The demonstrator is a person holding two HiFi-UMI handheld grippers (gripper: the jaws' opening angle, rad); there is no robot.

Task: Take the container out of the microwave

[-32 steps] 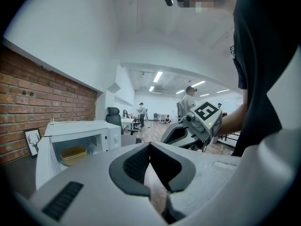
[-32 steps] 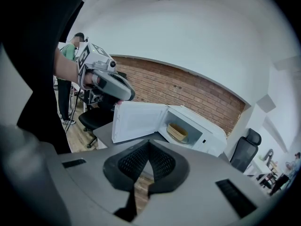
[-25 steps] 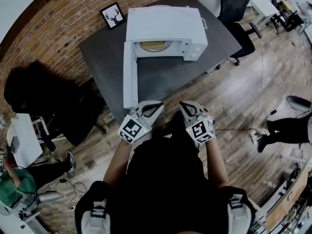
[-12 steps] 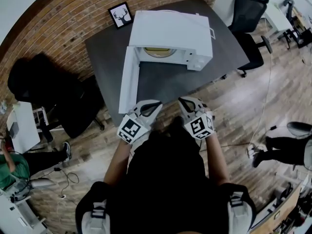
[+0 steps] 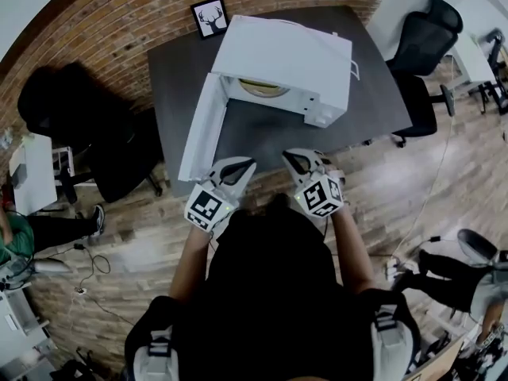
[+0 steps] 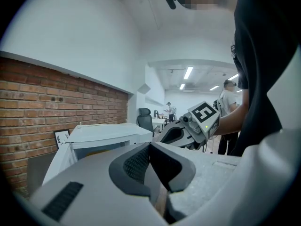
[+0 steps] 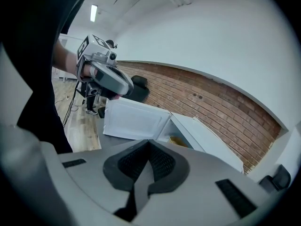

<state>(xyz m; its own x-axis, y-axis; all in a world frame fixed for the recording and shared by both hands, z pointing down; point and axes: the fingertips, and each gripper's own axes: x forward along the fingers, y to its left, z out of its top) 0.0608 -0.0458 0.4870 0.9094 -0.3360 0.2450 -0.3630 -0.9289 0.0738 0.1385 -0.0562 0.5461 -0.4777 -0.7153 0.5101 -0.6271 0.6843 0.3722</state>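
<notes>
A white microwave (image 5: 286,50) stands on the dark table (image 5: 262,133) with its door (image 5: 202,125) swung open to the left. A yellowish container (image 5: 264,88) sits inside, partly hidden by the roof. My left gripper (image 5: 240,166) and right gripper (image 5: 295,159) hover side by side over the table's near edge, both shut and empty, short of the microwave. In the right gripper view the closed jaws (image 7: 149,142) point at the door (image 7: 134,121) and container (image 7: 178,140). In the left gripper view the shut jaws (image 6: 150,145) face the microwave (image 6: 108,135).
A framed deer picture (image 5: 210,16) leans on the brick wall behind the microwave. A black office chair (image 5: 429,46) stands right of the table and a dark chair (image 5: 71,125) to its left. Seated people are at the far left (image 5: 24,236) and lower right (image 5: 460,268).
Both grippers have moved forward to the table's near edge, still shut. The view has swung, so the microwave now lies more askew and nearer.
</notes>
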